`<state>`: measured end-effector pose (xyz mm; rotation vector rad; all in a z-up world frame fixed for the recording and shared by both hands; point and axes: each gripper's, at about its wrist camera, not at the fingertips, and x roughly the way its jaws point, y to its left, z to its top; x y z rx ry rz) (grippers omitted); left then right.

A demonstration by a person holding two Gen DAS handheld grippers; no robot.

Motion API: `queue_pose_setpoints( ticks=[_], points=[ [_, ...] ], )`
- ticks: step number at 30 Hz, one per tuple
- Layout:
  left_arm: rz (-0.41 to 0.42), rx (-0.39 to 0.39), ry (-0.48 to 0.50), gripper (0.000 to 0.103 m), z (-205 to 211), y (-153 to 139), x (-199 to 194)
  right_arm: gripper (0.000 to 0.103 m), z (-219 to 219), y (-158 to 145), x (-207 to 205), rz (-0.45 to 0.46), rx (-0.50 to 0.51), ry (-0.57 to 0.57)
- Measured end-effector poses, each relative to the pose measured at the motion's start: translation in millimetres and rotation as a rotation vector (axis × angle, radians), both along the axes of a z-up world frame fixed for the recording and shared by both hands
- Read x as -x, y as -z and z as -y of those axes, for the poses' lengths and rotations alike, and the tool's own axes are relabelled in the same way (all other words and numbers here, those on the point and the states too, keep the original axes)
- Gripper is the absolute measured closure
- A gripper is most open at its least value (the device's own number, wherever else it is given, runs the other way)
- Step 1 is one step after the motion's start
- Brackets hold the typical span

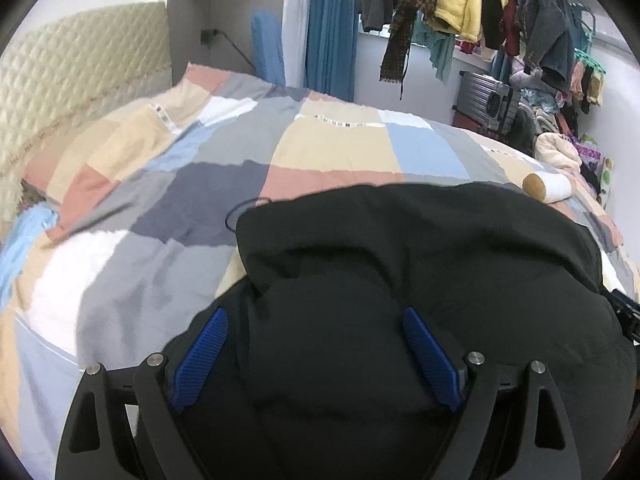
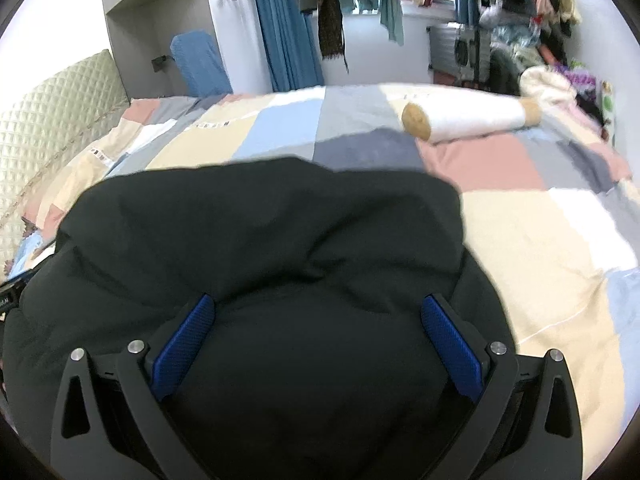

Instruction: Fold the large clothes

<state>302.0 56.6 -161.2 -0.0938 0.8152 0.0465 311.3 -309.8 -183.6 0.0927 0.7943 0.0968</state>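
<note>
Straddling black garment (image 1: 400,248) on bed (image 1: 328,144): left tool (image 1: 316,320) and right tool (image 2: 318,308) spread, bulk lying ahead toward bolster (image 2: 472,120).

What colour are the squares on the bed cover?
Pink, cream, pale blue, grey, navy and white patches on the bed cover, clearest in the left wrist view.

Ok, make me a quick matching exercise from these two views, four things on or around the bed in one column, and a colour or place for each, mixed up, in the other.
Things:
1. garment
2. bolster pillow
3. curtain
4. suitcase

Descriptions:
A. blue, hanging by the wall
B. black, bunched between the fingers of both hand-held grippers
C. grey, standing on the floor beyond the bed
D. white with tan ends, lying on the bedspread

Pairs: 1-B, 2-D, 3-A, 4-C
</note>
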Motion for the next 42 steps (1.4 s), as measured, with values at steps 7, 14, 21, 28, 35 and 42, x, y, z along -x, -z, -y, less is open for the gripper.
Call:
queue_pose_setpoints(
  ticks=[7, 14, 21, 28, 35, 42],
  points=[
    [0.085, 0.073, 0.05, 0.014, 7, -66, 29, 0.0, -3, -52, 36, 0.075, -0.015, 0.007],
    [0.199, 0.037, 0.044, 0.008, 19, -159, 96, 0.0, -10, -145, 83, 0.216, -0.035, 0.006],
    [0.312, -0.065, 0.081, 0.007, 49, -245, 170, 0.0, -20, -240, 151, 0.373, -0.056, -0.016],
    [0.401, -0.076, 0.1, 0.006, 64, -302, 244, 0.0, -29, -286, 224, 0.455, -0.088, -0.066],
    [0.479, -0.062, 0.122, 0.001, 76, -340, 320, 0.0, -35, -317, 295, 0.539, -0.121, -0.1],
    [0.506, -0.031, 0.145, 0.001, 76, -348, 378, 0.0, -47, -321, 351, 0.576, -0.079, -0.123]
  ],
)
